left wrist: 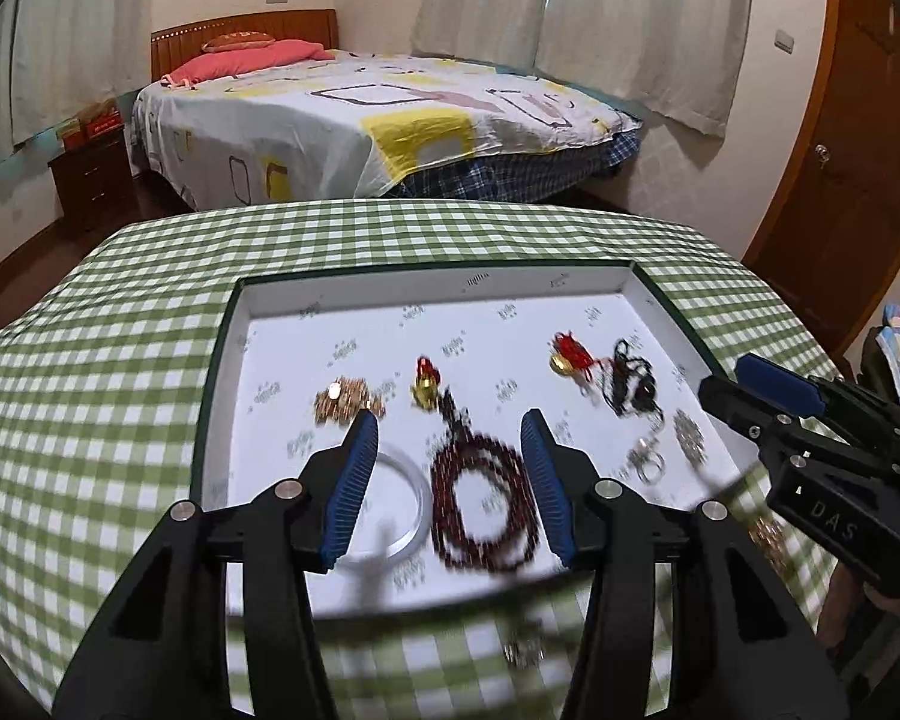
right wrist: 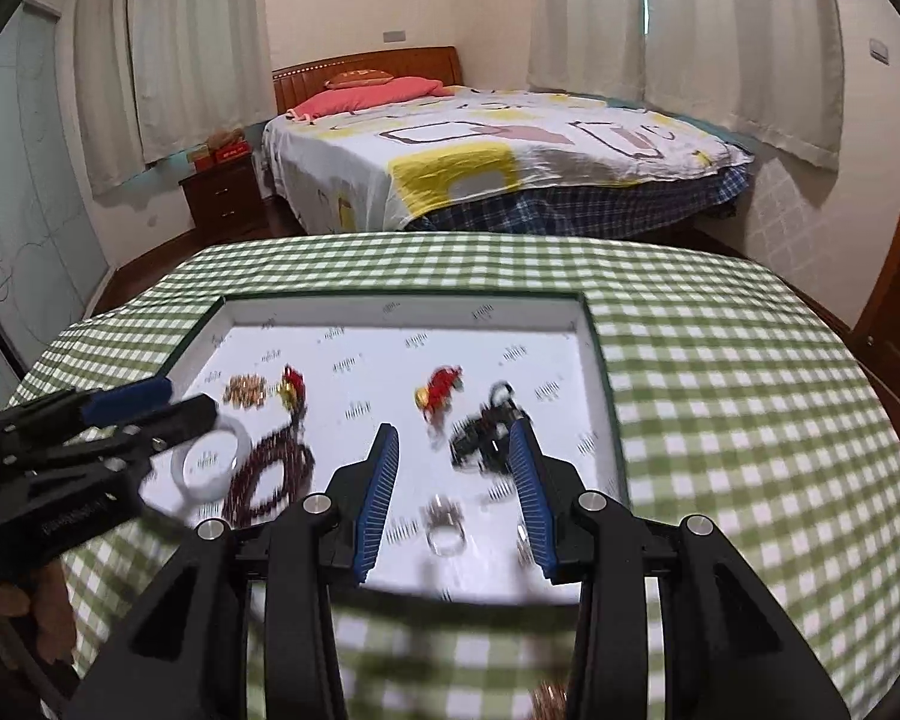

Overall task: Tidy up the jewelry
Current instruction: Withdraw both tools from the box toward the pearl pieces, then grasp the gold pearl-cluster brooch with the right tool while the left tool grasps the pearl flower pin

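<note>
A white tray (left wrist: 630,282) with a dark green rim lies on the checked cloth and holds the jewelry. My left gripper (left wrist: 449,420) hovers open above a dark red bead necklace (left wrist: 486,504) and a clear bangle (left wrist: 399,501), gripping nothing. Farther back lie a gold bracelet (left wrist: 345,399) and two gold charms with red tassels (left wrist: 426,384). My right gripper (right wrist: 453,431) is open too, above a silver ring (right wrist: 444,534), with a black cord pendant (right wrist: 480,438) by its right finger. Nothing sits between its pads.
The green checked tablecloth (left wrist: 120,360) covers the table. Small loose pieces lie on the cloth in front of the tray, one silver (left wrist: 522,654), one gold (right wrist: 549,696). A bed (left wrist: 390,120) stands behind the table, and a wooden door (left wrist: 840,180) is at the right.
</note>
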### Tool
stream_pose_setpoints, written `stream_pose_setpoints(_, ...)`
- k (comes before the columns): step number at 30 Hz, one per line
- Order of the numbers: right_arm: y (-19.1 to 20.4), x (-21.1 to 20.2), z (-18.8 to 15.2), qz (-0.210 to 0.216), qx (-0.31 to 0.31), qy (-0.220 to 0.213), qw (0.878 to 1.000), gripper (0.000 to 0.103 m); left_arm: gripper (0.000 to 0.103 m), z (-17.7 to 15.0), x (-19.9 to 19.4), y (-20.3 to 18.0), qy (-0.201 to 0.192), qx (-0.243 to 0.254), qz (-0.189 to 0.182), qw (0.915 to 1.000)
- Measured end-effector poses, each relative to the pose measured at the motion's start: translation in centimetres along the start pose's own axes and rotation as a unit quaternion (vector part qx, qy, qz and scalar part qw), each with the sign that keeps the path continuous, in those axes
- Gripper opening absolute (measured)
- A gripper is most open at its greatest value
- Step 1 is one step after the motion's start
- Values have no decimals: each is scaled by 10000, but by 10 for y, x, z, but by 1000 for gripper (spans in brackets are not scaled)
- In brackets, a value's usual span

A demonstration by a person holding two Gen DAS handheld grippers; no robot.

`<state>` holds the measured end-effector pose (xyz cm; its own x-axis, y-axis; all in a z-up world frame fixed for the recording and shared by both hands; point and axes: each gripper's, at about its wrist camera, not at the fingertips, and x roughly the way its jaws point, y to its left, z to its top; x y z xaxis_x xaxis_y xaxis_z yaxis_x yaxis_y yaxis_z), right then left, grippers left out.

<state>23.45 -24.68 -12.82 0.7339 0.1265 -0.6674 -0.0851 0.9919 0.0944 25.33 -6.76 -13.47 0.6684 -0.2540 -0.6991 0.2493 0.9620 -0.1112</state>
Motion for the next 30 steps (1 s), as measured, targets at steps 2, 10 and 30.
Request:
stream_pose_setpoints(2, -4, -9, -8, -48, 34, 34, 10000, 39, 49, -7, -9, -2, 7, -5, 3, 10000)
stream_pose_setpoints(10, -23, -33, -45, -234, 189, 273, 9992, 39, 49, -35, -38, -5, 94, -94, 36, 9999)
stream_pose_setpoints(30, -40, -23, -93, -568, 220, 836, 9946, 46, 49, -80, -52, 2, 445, -312, 218, 9983)
